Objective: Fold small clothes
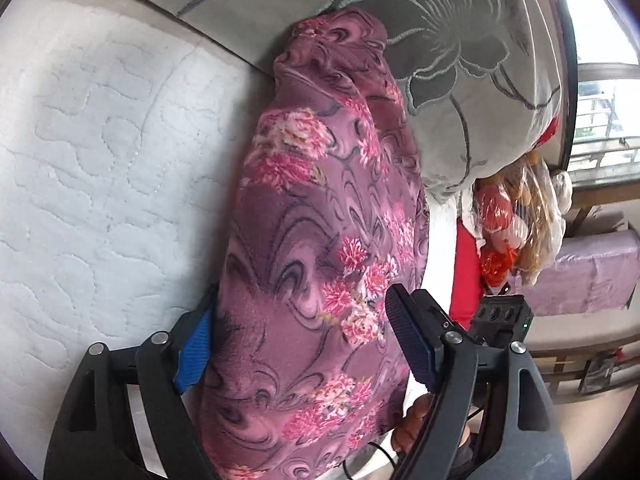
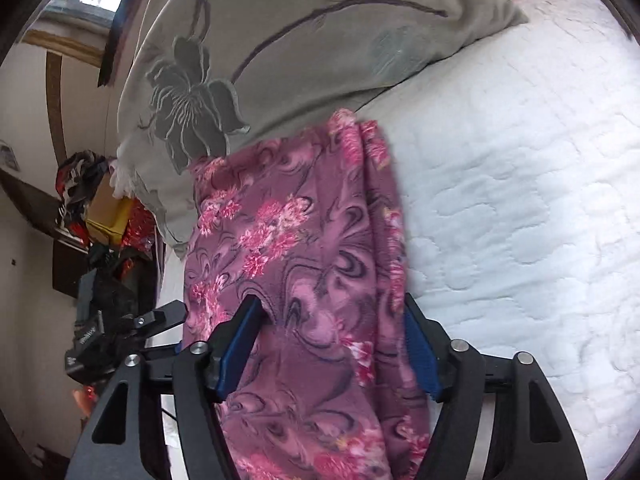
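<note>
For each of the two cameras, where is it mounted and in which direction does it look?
Left wrist view: sits on the left claw, looks forward along its fingers over the purple floral garment toward the grey flower-patterned pillow; both blue-padded fingers and a bit of the person's hand show.
Right wrist view: sits on the right claw, looks along the same garment toward the same pillow; both fingers show, with the other claw at the left edge.
Shared: garment, pillow, white quilted mattress.

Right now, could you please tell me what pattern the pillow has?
The pillow is grey with a large darker embroidered flower on a long stem, clearest in the right wrist view.
</note>
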